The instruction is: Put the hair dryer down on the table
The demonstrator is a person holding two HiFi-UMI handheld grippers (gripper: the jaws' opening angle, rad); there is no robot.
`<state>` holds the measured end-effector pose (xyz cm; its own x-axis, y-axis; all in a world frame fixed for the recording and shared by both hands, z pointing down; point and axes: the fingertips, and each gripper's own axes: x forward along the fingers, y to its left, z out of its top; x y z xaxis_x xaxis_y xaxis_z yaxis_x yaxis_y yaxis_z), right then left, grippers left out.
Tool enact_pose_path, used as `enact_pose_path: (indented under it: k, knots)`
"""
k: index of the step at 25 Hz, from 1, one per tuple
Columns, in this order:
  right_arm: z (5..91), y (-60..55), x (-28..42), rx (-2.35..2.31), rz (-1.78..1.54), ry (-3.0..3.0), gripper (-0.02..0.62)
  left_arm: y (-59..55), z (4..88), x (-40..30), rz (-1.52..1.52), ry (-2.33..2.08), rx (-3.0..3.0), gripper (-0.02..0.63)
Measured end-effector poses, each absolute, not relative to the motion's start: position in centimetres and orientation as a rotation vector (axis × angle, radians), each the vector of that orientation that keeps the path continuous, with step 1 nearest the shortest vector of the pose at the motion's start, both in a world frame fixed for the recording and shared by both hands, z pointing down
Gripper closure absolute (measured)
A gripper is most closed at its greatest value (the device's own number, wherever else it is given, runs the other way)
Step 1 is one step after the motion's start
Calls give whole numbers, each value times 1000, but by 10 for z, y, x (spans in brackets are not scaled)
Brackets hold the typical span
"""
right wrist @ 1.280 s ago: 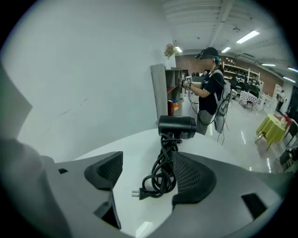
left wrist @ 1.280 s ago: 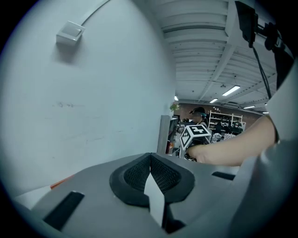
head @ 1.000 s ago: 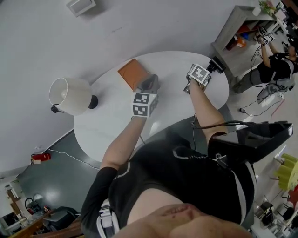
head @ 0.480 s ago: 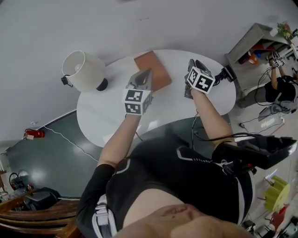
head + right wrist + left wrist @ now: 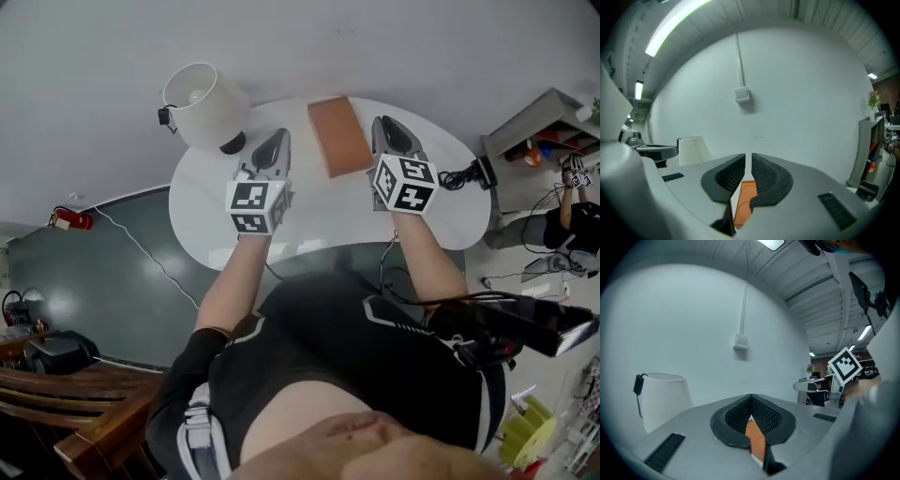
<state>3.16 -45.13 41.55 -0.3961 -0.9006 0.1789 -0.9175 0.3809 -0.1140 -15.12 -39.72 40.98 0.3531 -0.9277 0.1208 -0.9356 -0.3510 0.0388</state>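
The black hair dryer (image 5: pixel 476 172) lies with its coiled cord at the right edge of the round white table (image 5: pixel 216 220). My right gripper (image 5: pixel 390 133) hovers over the table to the dryer's left, apart from it. Its jaws are closing, nearly together with only a slim gap, and nothing is between them (image 5: pixel 747 161). My left gripper (image 5: pixel 272 145) is held over the table's left half with its pads touching and nothing in them (image 5: pixel 751 404). An orange flat box (image 5: pixel 339 136) lies between the two grippers.
A white lamp (image 5: pixel 204 94) with a black base stands at the table's far left edge. A grey shelf unit (image 5: pixel 539 117) stands to the right, with another person (image 5: pixel 577 202) near it. A wooden chair (image 5: pixel 84 412) is at the lower left.
My right gripper's jaws have come from wide apart to nearly together, and it has drawn left, away from the hair dryer. The head view has swung round, so the table sits differently in it.
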Motion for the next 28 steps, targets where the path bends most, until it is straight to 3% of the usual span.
enact_pose_path:
  k: [13,28]
  knots:
    - [375,-402,-53,1354,131,-2754,549,-344,384,-222,19,-1969,2317,575]
    - [367,-403,-70,1342,115,-2774,566,-336,365,-227,-22,-1997,2383,575]
